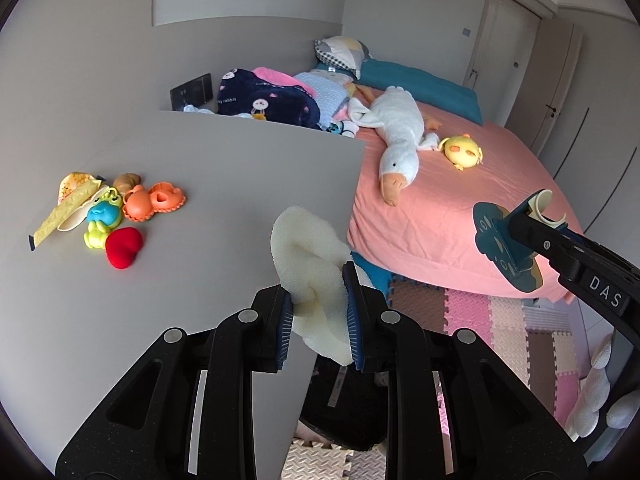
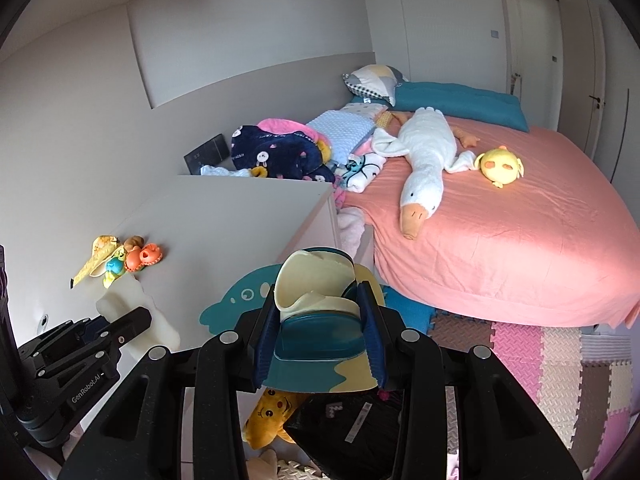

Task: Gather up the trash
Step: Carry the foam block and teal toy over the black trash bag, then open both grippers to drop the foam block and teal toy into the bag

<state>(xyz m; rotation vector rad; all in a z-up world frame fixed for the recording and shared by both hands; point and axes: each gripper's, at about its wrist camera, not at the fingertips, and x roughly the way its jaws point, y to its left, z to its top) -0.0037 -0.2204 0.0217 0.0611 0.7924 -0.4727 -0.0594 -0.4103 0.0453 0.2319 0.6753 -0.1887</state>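
My left gripper (image 1: 318, 312) is shut on a cream foam sheet (image 1: 308, 264), folded and held above the edge of the grey cabinet top (image 1: 224, 168). The foam also shows at the left of the right wrist view (image 2: 132, 304). My right gripper (image 2: 320, 320) is shut on a teal and cream whale-shaped dustpan (image 2: 316, 340) by its handle, held over the floor beside the cabinet. The dustpan also shows at the right of the left wrist view (image 1: 500, 248). A black bag (image 2: 352, 424) lies below both grippers.
Small toys (image 1: 116, 208) lie in a cluster on the cabinet's left side. A pink bed (image 1: 460, 184) holds a white goose plush (image 1: 400, 136), a yellow chick plush (image 1: 464, 152) and piled blankets (image 1: 272, 96). Foam floor mats (image 2: 540, 360) lie beside the bed.
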